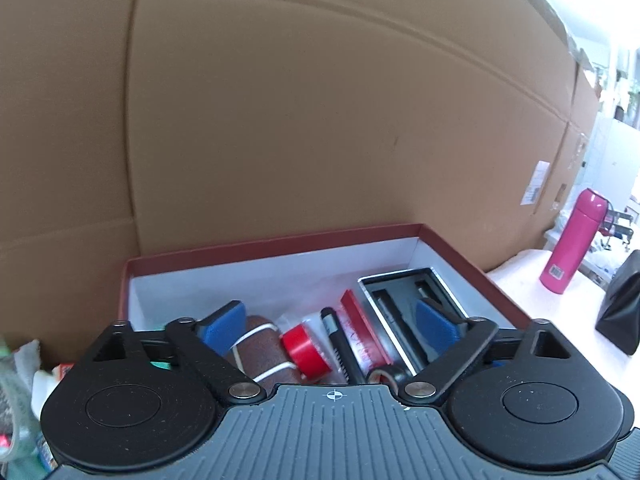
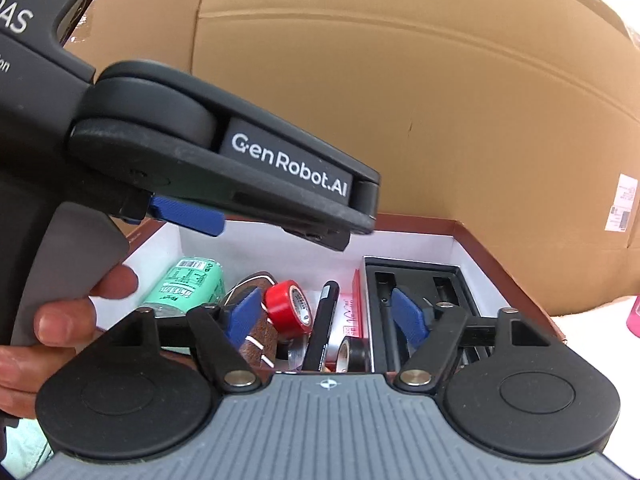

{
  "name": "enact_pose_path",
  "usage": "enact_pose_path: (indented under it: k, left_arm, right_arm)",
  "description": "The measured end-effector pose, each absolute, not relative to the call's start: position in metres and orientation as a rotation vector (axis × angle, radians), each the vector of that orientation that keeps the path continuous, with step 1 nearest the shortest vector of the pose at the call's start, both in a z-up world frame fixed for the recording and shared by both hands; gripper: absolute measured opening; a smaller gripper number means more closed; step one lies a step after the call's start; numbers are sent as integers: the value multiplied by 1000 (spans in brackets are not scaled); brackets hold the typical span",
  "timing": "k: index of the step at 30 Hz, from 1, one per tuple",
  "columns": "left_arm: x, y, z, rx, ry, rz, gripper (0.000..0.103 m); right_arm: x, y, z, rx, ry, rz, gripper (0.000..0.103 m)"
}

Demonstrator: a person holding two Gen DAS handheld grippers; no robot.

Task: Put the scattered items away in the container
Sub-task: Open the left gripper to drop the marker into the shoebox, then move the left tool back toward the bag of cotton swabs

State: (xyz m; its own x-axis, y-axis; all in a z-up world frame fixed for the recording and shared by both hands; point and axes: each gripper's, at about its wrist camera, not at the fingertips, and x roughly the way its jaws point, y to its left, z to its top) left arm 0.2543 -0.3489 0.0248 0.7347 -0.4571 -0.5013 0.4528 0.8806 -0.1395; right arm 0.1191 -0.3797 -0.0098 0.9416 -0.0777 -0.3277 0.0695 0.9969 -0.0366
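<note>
Two grippers over one red box (image 1: pixel 460 252), whose white-lined interior stands against a large cardboard carton (image 1: pixel 320 120).

Contents of the box, left to right, right wrist view:
- green can (image 2: pixel 188 286), lying on its side at the left wall, barcode label up.
- brown roll (image 2: pixel 260 332) bound with a white cord, just beside the can.
- red tape roll (image 2: pixel 289 308), resting against the brown roll.
- black pen (image 2: pixel 326 324), lying lengthwise, near the red tape.
- black tape roll (image 2: pixel 354 354), at the near edge, touching the pen's right side.
- red-and-white flat packet (image 2: pixel 355 304), standing on edge between the pen and the tray.
- black moulded tray (image 2: pixel 416 268) with a metal rim, filling the right end of the box.

Left gripper (image 1: pixel 332 320): blue pads spread wide, nothing between them, hovering above the brown roll and the tray. In the right wrist view it enters from upper left, held by a hand (image 2: pixel 68 316), its body lettered "GenRobot.AI".

Right gripper (image 2: pixel 326 316): blue pads likewise apart, empty, poised over the near half of the box.

Outside the box, right: pink bottle (image 1: pixel 570 240) upright on a pale tabletop (image 1: pixel 520 276), well apart from the box; dark bag (image 1: pixel 620 308) near it at the frame edge.
</note>
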Motion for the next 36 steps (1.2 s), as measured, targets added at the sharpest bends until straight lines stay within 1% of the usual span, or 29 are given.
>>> enact_pose_path:
  k: [3,6,14,21,36]
  left_arm:
    - [247,-344,23,-13,548,-481,101]
    - [237,-337,23,-13,535,-456,101]
    - [214,-321,23,-18,514,-407,102]
    - [183,-304,38,-12,512,-402,102]
    - [131,-271,40,-29,531,-369,102]
  right_arm:
    - [121,-378,-9,-25,330,-72,95]
    - [126,-374,-10,-29,332,-73,101]
    - [125,-370,-11,-17,328,-72,102]
    - [92,-352,4,-27,330,-73,102]
    - [48,-314,16,-86,303,-41,103]
